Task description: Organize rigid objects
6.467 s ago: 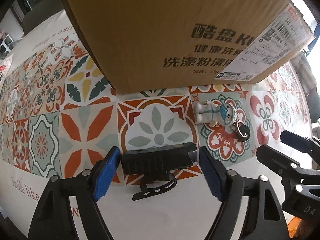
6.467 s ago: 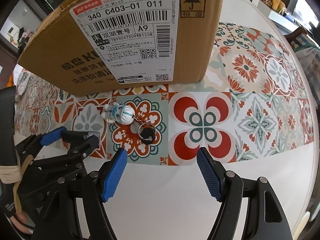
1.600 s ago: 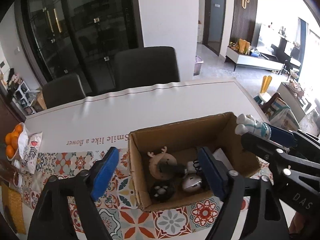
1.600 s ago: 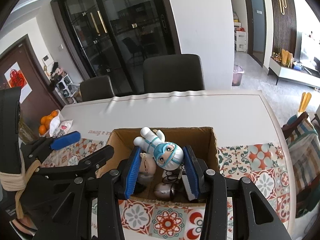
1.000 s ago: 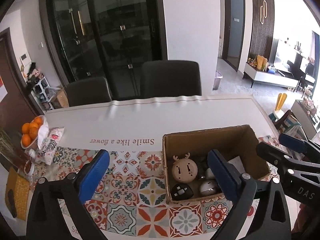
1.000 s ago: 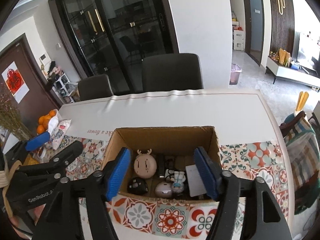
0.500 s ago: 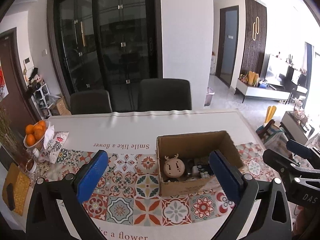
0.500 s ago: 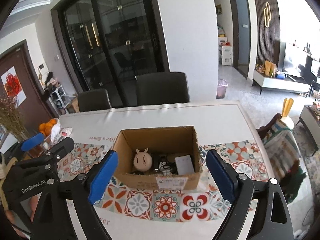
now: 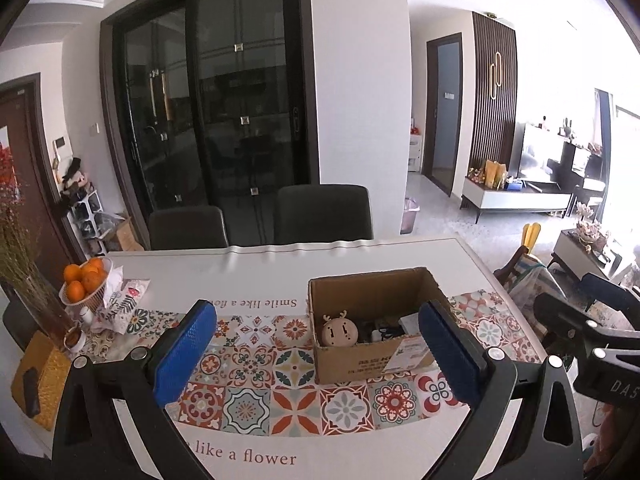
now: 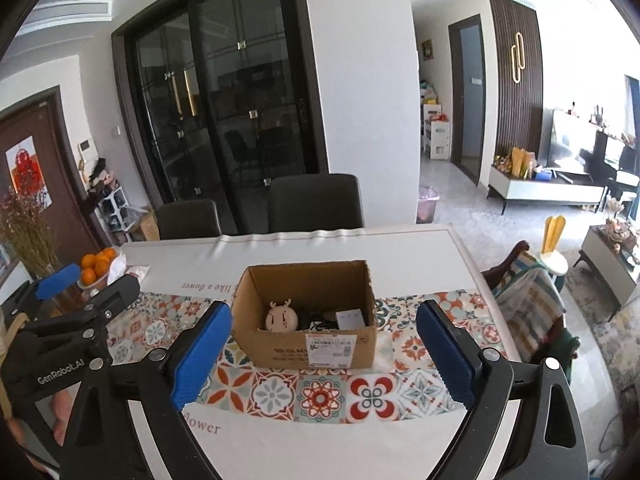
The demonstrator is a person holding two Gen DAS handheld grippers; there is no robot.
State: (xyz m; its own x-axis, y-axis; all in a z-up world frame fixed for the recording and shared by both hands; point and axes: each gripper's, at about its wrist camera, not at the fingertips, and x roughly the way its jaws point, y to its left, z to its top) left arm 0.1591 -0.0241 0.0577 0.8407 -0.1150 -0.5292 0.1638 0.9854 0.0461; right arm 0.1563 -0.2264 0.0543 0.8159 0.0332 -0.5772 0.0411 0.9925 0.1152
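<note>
The left gripper (image 9: 316, 354), its blue-padded jaws spread wide with nothing between them, has pulled up and back within the last second or so; it now hangs high over the near edge of the white table (image 9: 280, 264). The open brown cardboard box (image 9: 374, 322) sits ahead of it and slightly to its right, on the patterned tile-print runner (image 9: 256, 364). A round beige deer-faced toy (image 9: 337, 330) rests in the box's left corner, with small dark items and a pale flat piece beside it.

The right gripper (image 10: 324, 354) is also wide open and empty. A moment ago it carried a small white-suited figurine over the box; that figurine is no longer between its pads and cannot be made out clearly among the contents. The box now lies straight ahead, well below this gripper.

No loose item shows on the runner, so the sorting looks finished.
</note>
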